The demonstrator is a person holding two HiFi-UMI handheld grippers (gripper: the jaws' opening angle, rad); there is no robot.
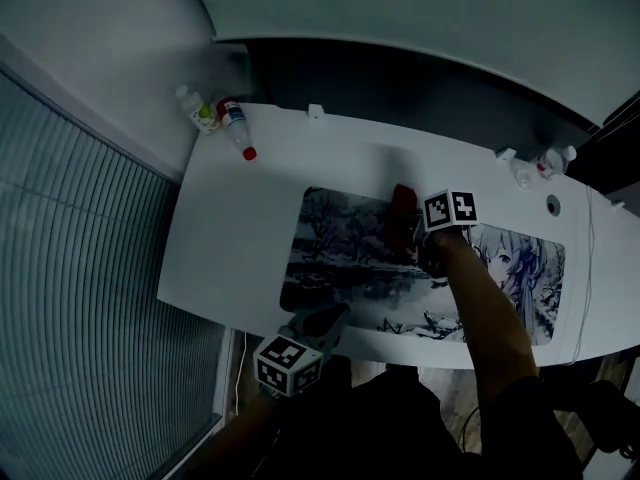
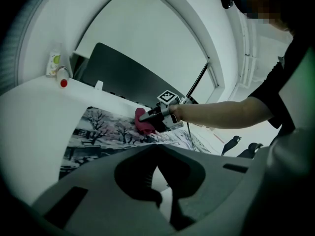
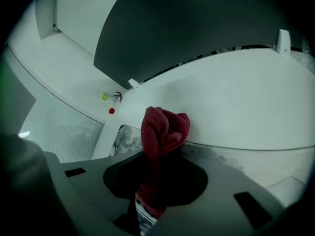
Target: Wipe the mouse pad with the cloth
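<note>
Red cloth point(image 3: 164, 127), pinched by the right gripper point(image 3: 153, 198), bulges past its fingers toward 12 o'clock over the mouse pad point(image 1: 340, 258); the left gripper point(image 2: 165, 193) seems pressed together, empty.

In the head view the person's right forearm point(image 1: 480, 298) is covering a strip of the mouse pad point(image 1: 340, 248), from its middle to its near edge. The right gripper point(image 1: 410, 226) is hiding part of the red cloth point(image 1: 403, 200). The left gripper point(image 1: 338, 314) is overlapping the pad's near edge. The table point(image 1: 230, 238) is running off the picture's right side. The bottles point(image 1: 232, 118) at the far left corner are showing too small for their labels to be read, and the small white things point(image 1: 548, 160) far right are too small to tell. In the right gripper view that gripper's body is blocking the cloth's lower end and most of the pad.
</note>
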